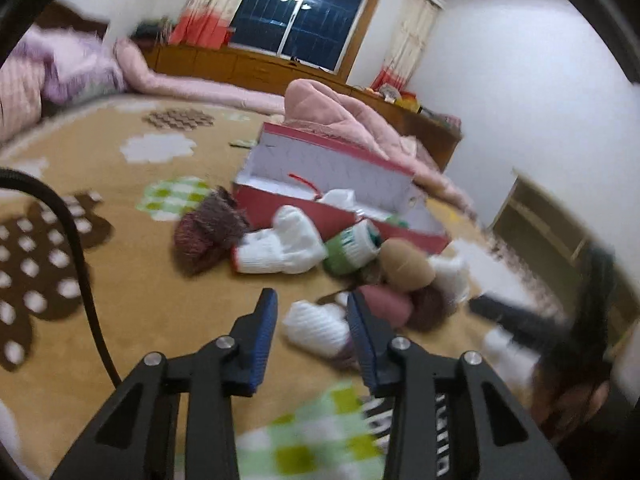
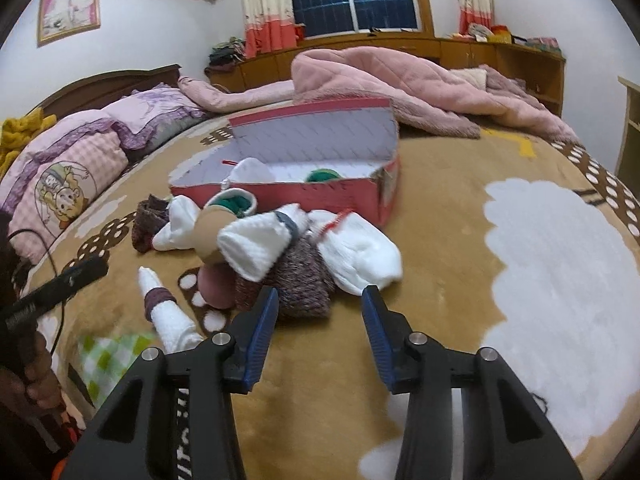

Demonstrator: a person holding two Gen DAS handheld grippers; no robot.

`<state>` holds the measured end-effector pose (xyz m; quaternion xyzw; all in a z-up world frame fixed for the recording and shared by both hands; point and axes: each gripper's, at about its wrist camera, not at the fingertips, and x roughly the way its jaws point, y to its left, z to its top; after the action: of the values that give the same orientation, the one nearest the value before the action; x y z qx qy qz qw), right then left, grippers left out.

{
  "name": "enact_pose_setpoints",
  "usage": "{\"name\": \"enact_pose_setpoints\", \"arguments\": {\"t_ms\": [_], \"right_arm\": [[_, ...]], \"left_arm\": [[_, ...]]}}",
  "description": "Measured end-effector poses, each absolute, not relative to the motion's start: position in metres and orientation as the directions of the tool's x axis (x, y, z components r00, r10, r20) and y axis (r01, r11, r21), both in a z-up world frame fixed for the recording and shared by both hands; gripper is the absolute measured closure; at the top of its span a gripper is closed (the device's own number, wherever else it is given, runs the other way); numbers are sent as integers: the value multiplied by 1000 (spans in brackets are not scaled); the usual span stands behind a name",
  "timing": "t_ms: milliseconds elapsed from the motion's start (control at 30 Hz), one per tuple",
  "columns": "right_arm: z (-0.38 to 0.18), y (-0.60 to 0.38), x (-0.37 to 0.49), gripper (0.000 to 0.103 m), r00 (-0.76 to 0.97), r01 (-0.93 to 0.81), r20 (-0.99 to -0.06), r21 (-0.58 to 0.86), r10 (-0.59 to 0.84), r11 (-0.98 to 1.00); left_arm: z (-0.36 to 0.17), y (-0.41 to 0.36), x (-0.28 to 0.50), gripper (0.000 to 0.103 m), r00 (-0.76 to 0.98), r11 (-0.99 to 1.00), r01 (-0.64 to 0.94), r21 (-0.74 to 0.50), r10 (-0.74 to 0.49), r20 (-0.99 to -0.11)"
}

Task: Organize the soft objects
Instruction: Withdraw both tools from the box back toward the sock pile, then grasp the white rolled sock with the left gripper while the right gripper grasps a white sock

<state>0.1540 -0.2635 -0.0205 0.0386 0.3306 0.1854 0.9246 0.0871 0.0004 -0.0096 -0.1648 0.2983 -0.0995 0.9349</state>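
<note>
An open red box (image 2: pixel 304 196) with a white lining sits on the tan bedspread (image 2: pixel 440 208), its lid (image 2: pixel 316 130) standing up at the back. Inside lie a white soft item (image 2: pixel 253 171) and a green one (image 2: pixel 323 175).

The pile of rolled socks (image 2: pixel 280 248) lies in front of the box. From the right gripper (image 2: pixel 320 300), the pile's mottled purple roll (image 2: pixel 298 280) sits at about eleven o'clock, just beyond the blue fingertips; the jaws stand apart with nothing between them.

The left gripper (image 1: pixel 312 306) has a white roll (image 1: pixel 318 326) banded in purple lying between its fingers, at twelve o'clock. Whether the pads press it cannot be told; the view is blurred.
</note>
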Motion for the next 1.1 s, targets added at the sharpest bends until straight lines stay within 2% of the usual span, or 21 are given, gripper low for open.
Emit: {"name": "enact_pose_setpoints", "arguments": {"t_ms": [100,167,267,333,367,400,433,500,600,833,1100], "right_arm": [[-21,-257,152,57,717,-342,-592,161,368,926],[-20,-254,151,57,718,-355,-592,140,365,924],[-19,-254,148,57,719,-365,-589,130,368,922],[-18,-256,148,57,720,-364,-586,138,373,921],[-18,-256,148,57,720,-363,-584,144,375,921],[-17,-257,149,57,720,-362,-583,149,377,920],[-17,-257,148,57,721,-361,-581,149,377,920],[-16,-257,147,57,723,-366,-577,146,379,919],[-15,-257,148,57,724,-367,-576,144,380,919],[-14,-255,148,57,720,-386,-565,155,402,909],[-12,-244,154,57,717,-410,-542,183,440,894]], "left_arm": [[-7,-11,92,63,780,913,155,-377,-348,-520],[-7,-29,92,57,775,941,184,-284,-317,-547],[-17,-54,93,57,758,965,209,-160,-263,-597],[-35,-71,100,57,734,975,216,-46,-193,-651],[-48,-74,107,58,703,974,225,-27,-182,-687],[-49,-70,110,61,704,973,223,-64,-206,-680],[-47,-60,111,77,716,967,214,-137,-251,-651],[-49,-49,113,82,706,951,211,-224,-307,-638],[-48,-42,111,90,707,940,216,-264,-337,-622],[-34,-31,91,93,753,944,188,-271,-316,-577],[-20,-22,71,92,777,962,164,-217,-262,-573]]}}
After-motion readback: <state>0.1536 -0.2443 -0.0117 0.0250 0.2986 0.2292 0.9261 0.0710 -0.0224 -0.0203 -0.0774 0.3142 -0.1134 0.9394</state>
